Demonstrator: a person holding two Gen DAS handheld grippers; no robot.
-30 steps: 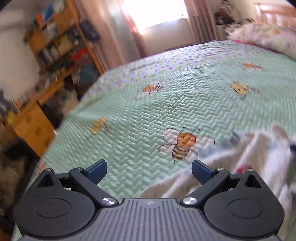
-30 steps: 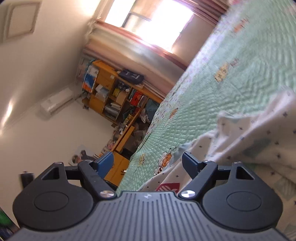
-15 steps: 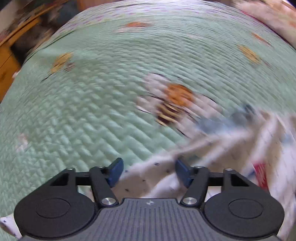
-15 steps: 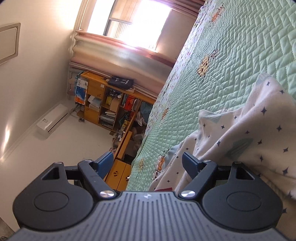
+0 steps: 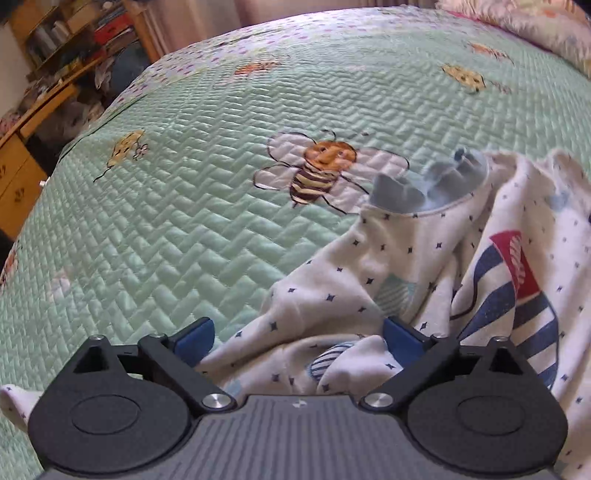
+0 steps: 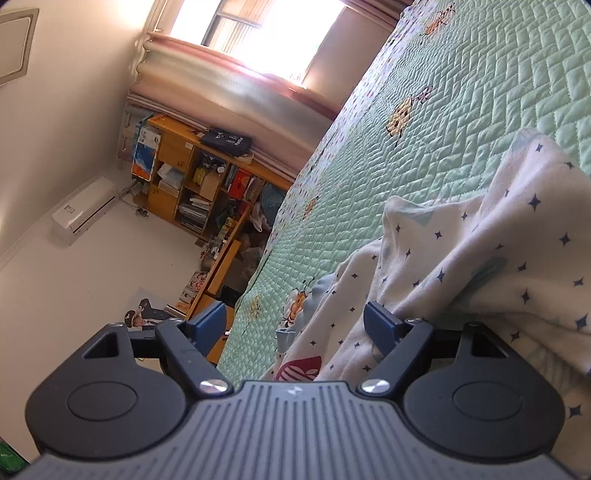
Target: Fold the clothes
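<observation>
A white garment [image 5: 369, 266] with small dark stars, a blue collar and a red-and-navy striped print lies crumpled on the green quilted bedspread [image 5: 184, 221]. My left gripper [image 5: 297, 334] points down at its near edge. Its jaws are opening, and a loose fold of the cloth lies between the blue fingers without being pinched. In the right wrist view the same garment [image 6: 480, 240] is bunched up on the right. My right gripper [image 6: 295, 321] stands open, with its right finger against the cloth and nothing clamped.
The bedspread [image 6: 480, 92] carries bee pictures and stretches far beyond the garment. A floral pillow [image 5: 517, 22] lies at the far right. Beyond the bed's left edge are a wooden desk [image 5: 22, 147] and a cluttered bookshelf [image 6: 192, 184] under a bright window.
The left gripper has sunk and tipped down toward the garment. Its jaws narrowed, then spread wide again, and cloth now lies between them. The right view has barely shifted.
</observation>
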